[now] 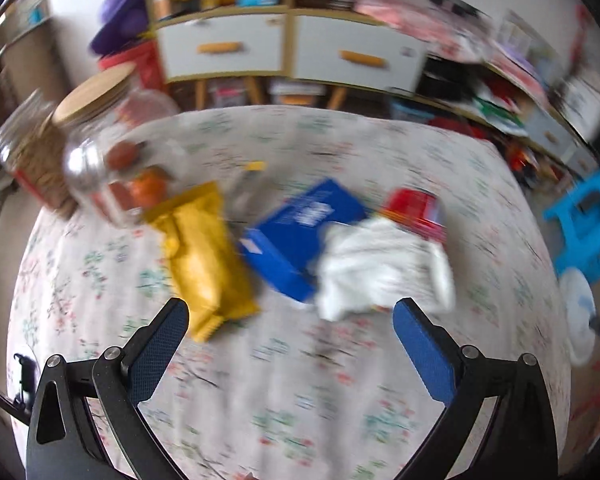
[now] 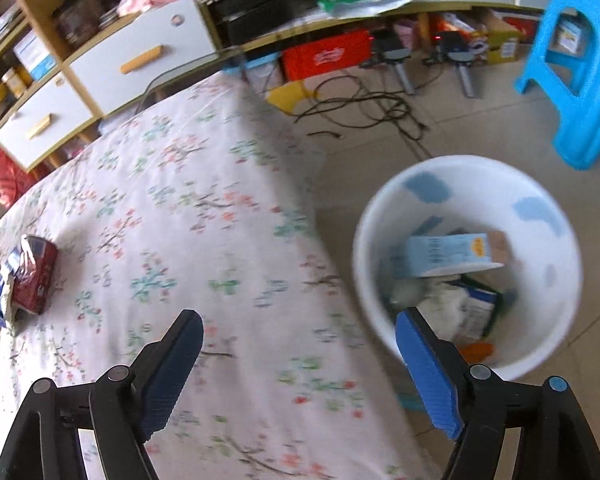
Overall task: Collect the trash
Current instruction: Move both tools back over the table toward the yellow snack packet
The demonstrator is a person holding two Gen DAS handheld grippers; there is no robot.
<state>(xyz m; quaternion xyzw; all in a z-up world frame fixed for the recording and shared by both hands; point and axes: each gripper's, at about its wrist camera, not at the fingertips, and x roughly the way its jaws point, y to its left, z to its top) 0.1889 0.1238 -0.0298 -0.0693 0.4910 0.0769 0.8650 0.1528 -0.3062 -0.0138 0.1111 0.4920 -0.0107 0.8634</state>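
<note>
Two hand-held grippers hover over a round table covered in a floral cloth (image 1: 284, 392). The left gripper (image 1: 291, 312) has its blue-padded jaws spread wide with nothing between them. Just beyond its tips lies a cluster of trash: a yellow snack bag (image 1: 204, 256), a blue box (image 1: 296, 232), a crumpled white wad (image 1: 376, 268) partly overlapping the box, and a red packet (image 1: 416, 208) behind the wad. To the left of the bag stands a clear jar with a wooden lid (image 1: 108, 152), close against the trash. The view is blurred. The right gripper (image 2: 299, 326) is also spread wide and empty, poised over the table's edge. Beside the table, on the floor, sits a white bin (image 2: 468, 264) already holding a pale blue carton (image 2: 452, 256) and other wrappers. A blue plastic stool (image 2: 576, 72) stands behind the bin, with tangled cables (image 2: 364, 108) on the floor nearby.
</note>
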